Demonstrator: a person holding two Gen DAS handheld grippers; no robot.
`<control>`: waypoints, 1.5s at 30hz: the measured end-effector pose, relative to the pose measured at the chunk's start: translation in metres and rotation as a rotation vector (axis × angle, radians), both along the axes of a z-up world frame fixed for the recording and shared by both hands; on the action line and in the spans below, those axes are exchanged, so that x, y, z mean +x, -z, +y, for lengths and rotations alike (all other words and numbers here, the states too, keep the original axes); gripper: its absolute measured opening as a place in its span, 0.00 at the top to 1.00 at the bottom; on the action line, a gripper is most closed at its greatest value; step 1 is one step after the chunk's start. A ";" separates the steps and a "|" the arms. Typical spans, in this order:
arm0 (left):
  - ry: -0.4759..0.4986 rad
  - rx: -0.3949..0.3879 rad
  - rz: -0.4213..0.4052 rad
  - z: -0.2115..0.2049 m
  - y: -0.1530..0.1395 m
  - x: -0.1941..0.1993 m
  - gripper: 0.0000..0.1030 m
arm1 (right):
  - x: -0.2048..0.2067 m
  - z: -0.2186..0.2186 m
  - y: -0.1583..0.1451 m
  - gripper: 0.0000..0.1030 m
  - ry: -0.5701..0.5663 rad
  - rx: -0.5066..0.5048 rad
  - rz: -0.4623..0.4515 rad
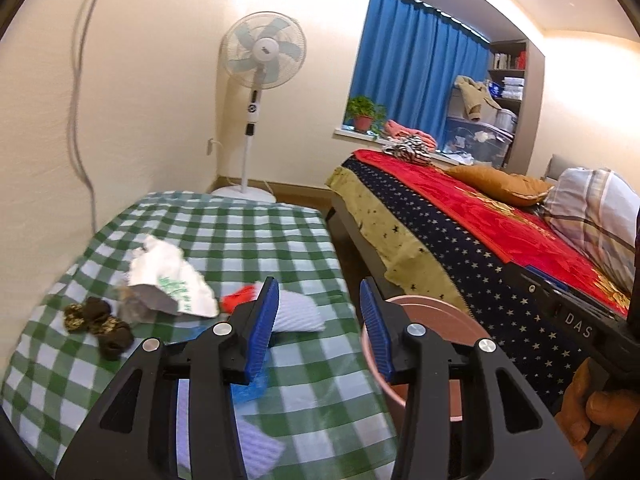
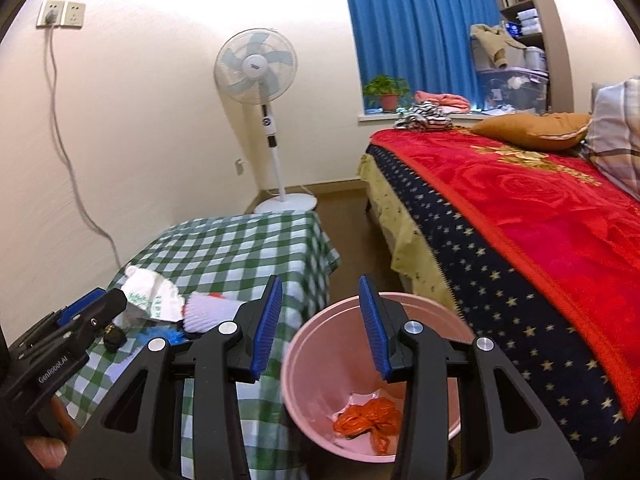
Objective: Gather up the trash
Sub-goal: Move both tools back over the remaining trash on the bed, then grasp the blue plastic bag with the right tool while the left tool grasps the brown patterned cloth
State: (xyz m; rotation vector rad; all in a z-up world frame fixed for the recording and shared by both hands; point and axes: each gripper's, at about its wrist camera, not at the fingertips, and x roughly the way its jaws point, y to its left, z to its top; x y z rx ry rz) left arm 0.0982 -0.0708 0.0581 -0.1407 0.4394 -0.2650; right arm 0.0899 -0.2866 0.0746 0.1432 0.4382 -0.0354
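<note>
Several bits of trash lie on a green-checked table [image 1: 248, 232]: a white plastic bag with green print [image 1: 168, 280], dark brown crumpled pieces [image 1: 100, 320], a red scrap [image 1: 238, 300], a white ribbed piece [image 1: 296, 312] and blue plastic [image 1: 248, 390]. My left gripper [image 1: 316, 308] hovers over the table's right edge, open, with nothing between its fingers. A pink bin [image 2: 304, 344] stands on the floor between table and bed, with an orange bag [image 2: 368, 420] inside. My right gripper [image 2: 320, 304] is above the bin's rim, open and empty. The left gripper [image 2: 92, 308] also shows near the white bag [image 2: 154, 296].
A standing fan [image 1: 262, 56] is in the far corner. A bed with a red blanket [image 1: 480, 216] and pillows runs along the right. A narrow strip of floor separates table and bed. A cable [image 2: 68, 152] hangs down the wall from a socket.
</note>
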 end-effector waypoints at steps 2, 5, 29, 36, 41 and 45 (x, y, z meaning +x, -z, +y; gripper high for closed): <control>-0.026 -0.004 0.012 0.011 0.002 0.000 0.59 | 0.004 0.007 0.003 0.61 -0.019 0.013 0.009; -0.065 -0.021 0.035 0.031 0.008 0.003 0.59 | 0.012 0.017 0.009 0.61 -0.049 0.030 0.023; -0.398 -0.078 0.173 0.135 0.056 0.028 0.76 | 0.069 0.139 0.075 0.71 -0.373 0.103 0.179; -0.462 -0.088 0.249 0.146 0.078 0.047 0.67 | 0.082 0.153 0.093 0.59 -0.391 0.090 0.238; -0.504 -0.099 0.300 0.155 0.091 0.059 0.59 | 0.093 0.157 0.108 0.59 -0.396 0.081 0.293; -0.515 -0.108 0.345 0.159 0.099 0.069 0.59 | 0.099 0.159 0.117 0.58 -0.403 0.079 0.324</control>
